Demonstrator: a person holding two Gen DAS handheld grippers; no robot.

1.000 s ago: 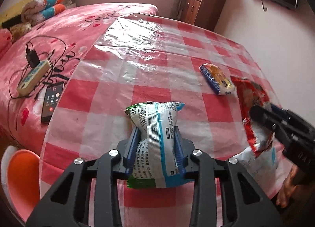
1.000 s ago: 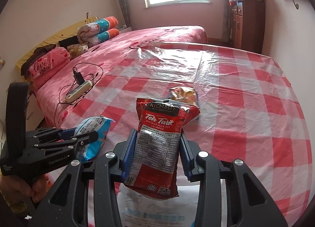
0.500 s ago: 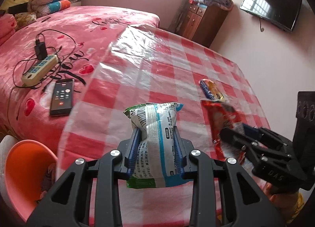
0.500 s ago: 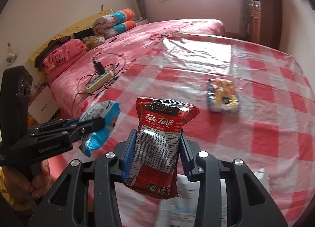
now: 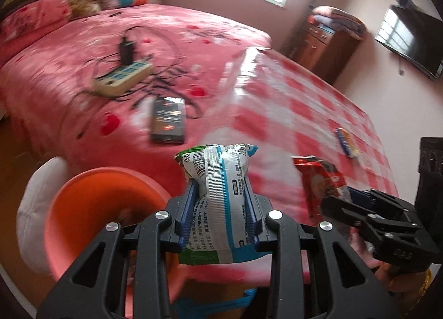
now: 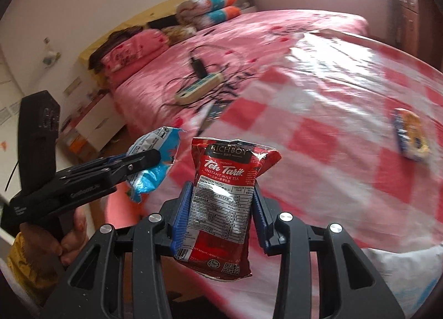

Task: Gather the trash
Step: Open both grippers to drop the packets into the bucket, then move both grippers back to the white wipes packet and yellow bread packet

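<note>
The left gripper (image 5: 220, 208) is closed on a blue and white packet (image 5: 221, 197), near an orange bin (image 5: 91, 208). The right gripper (image 6: 221, 211) grips a red tea packet (image 6: 224, 194). Another wrapper (image 6: 411, 133) lies far right on the checked tablecloth (image 6: 318, 125).

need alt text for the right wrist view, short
The right gripper holds a red Teh Tarik packet upright in its jaws over a bed with a red-and-white checked cover. At left, the left gripper clamps a blue and white packet; another wrapper lies on the cover at right.
</note>
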